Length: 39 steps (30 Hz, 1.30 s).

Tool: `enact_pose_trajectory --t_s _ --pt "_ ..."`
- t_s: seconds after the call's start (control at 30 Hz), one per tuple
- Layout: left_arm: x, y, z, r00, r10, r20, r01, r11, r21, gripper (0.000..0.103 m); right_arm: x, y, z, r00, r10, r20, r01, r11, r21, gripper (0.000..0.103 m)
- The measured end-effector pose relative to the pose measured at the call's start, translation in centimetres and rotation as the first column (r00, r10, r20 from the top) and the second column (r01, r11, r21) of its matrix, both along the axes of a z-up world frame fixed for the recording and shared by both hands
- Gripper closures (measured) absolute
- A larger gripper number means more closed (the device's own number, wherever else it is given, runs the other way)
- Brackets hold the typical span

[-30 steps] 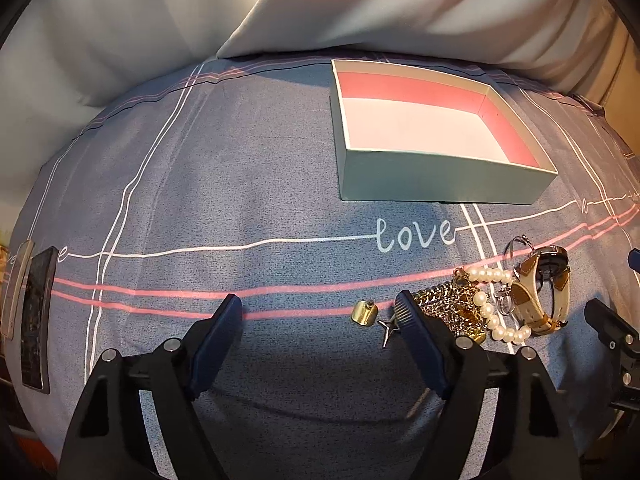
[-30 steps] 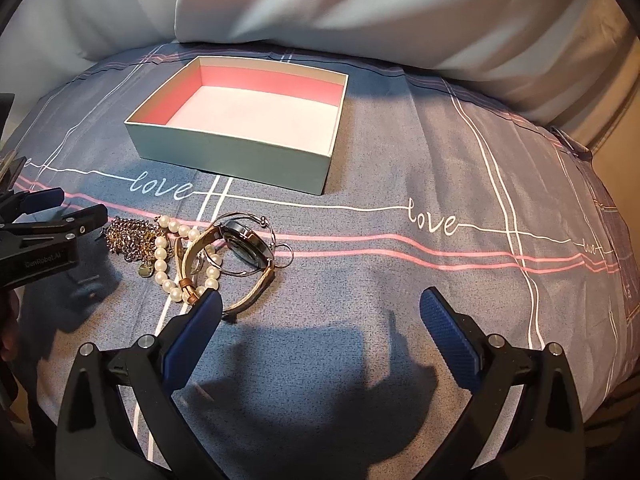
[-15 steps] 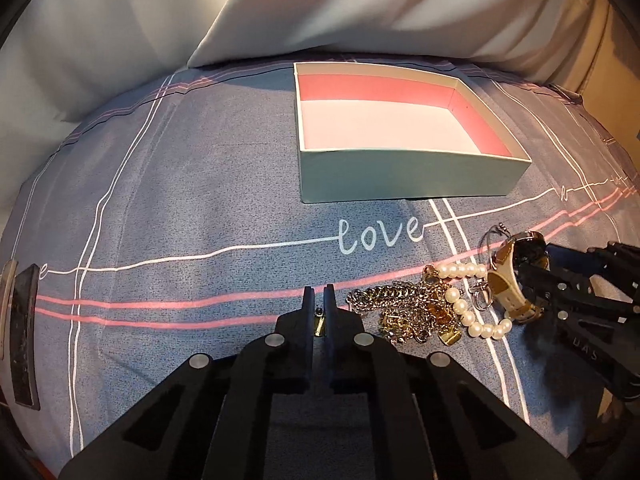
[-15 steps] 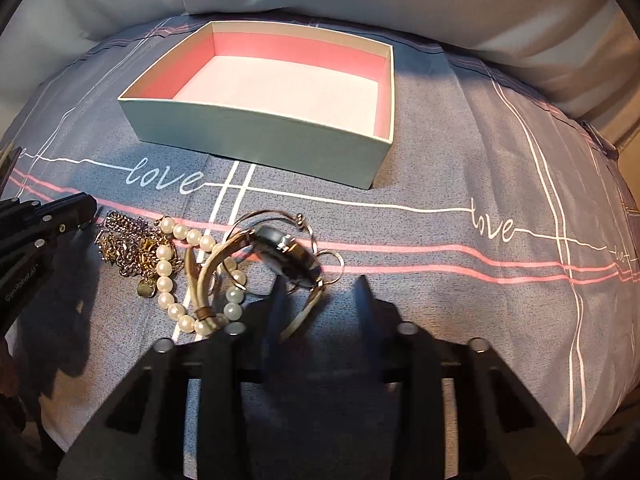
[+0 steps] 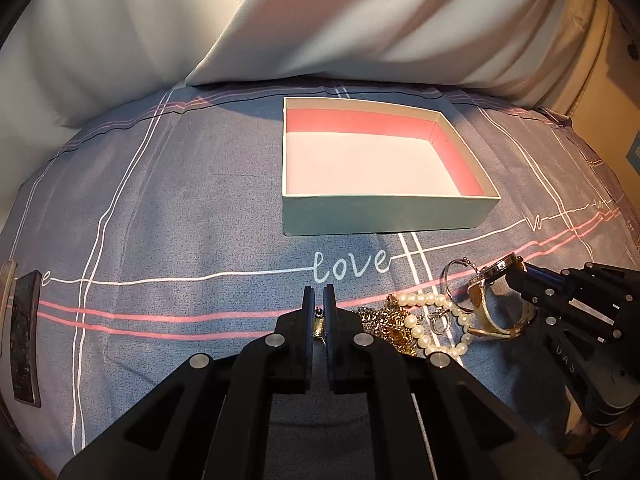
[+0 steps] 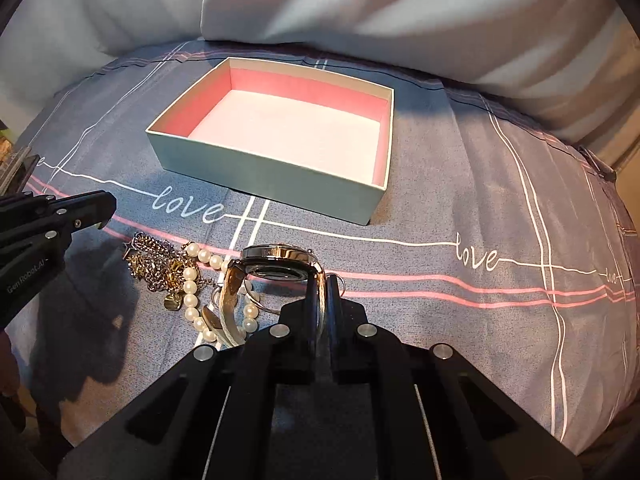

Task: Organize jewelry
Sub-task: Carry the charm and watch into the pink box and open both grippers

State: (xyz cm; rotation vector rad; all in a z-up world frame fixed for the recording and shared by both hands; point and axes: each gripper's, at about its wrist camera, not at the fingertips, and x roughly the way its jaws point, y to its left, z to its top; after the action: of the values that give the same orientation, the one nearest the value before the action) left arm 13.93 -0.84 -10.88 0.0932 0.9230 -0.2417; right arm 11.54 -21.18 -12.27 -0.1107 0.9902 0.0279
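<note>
An open pale green box (image 5: 384, 210) with a pink lining stands on the bedspread; it also shows in the right wrist view (image 6: 264, 176). My left gripper (image 5: 319, 312) is shut on a small gold charm (image 5: 319, 326) lifted off the sheet. My right gripper (image 6: 320, 292) is shut on the strap of a cream watch (image 6: 276, 258) and lifts it; the watch also shows in the left wrist view (image 5: 496, 304). A pearl bracelet (image 6: 192, 288) and gold chains (image 6: 154, 264) lie in a pile beside it.
A grey-blue sheet (image 5: 180, 200) with pink and white lines covers the bed. White pillows (image 5: 340, 20) lie behind the box. A dark phone-like object (image 5: 24, 336) lies at the far left edge.
Both grippers went from open to shut. The left closed on the gold charm and lifted it. The right closed on the watch strap and raised the watch off the pile.
</note>
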Motion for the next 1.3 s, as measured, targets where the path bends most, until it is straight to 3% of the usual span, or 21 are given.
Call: enact_pose_trajectory --t_s 0.2,0.3,0.4,0.63,1.0,1.03,1.07,1.1,1.13,1.3 --pt "1.5 -0.8 1.6 1.000 -0.010 0.022 0.010 1.000 -0.021 0.098 1.5 -0.2 2.3 0.998 0.002 0.065 -0.001 1.000 -0.007 0.098" --pt "4.4 -2.0 3.7 0.998 -0.019 0.061 0.021 0.999 -0.042 0.098 4.6 -0.2 4.9 0.991 0.001 0.132 0.003 1.000 -0.029 0.098" --pt "8.0 -3.1 4.8 0.999 -0.016 0.052 0.020 0.997 -0.070 0.098 8.2 -0.6 5.9 0.989 -0.011 0.146 0.017 0.999 -0.037 0.098" --pt "12.6 -4.4 4.0 1.000 0.014 0.003 -0.014 0.998 -0.054 0.098 13.1 -0.9 4.1 0.998 -0.025 0.066 0.028 0.999 -0.046 0.098" --pt "14.4 -4.1 0.4 0.994 0.066 -0.092 -0.069 0.997 -0.029 0.098 13.7 -1.2 -0.3 0.999 -0.023 -0.041 0.020 0.998 -0.052 0.096" --pt "14.4 -3.9 0.5 0.993 0.075 -0.090 -0.078 0.996 -0.032 0.096 13.6 -1.4 -0.5 0.998 -0.019 -0.053 0.017 0.999 -0.048 0.088" --pt "14.2 -3.7 0.6 0.994 0.073 -0.084 -0.076 0.997 -0.034 0.077 13.3 -1.6 -0.4 0.998 -0.033 -0.045 0.031 0.998 -0.059 0.083" --pt "13.9 -3.5 0.9 0.994 0.080 -0.069 -0.082 0.996 -0.025 0.061 13.0 -1.8 -0.1 0.999 -0.043 -0.025 0.041 0.997 -0.064 0.071" --pt "13.4 -3.2 1.4 0.996 0.071 -0.053 -0.074 0.996 -0.048 0.049 12.6 -2.0 0.3 0.999 -0.036 -0.009 0.035 0.998 -0.045 0.064" --pt "9.7 -1.2 3.1 0.997 0.078 0.007 -0.078 0.996 -0.039 0.041 8.7 -2.6 2.5 0.997 -0.038 0.065 0.040 0.998 -0.039 0.055"
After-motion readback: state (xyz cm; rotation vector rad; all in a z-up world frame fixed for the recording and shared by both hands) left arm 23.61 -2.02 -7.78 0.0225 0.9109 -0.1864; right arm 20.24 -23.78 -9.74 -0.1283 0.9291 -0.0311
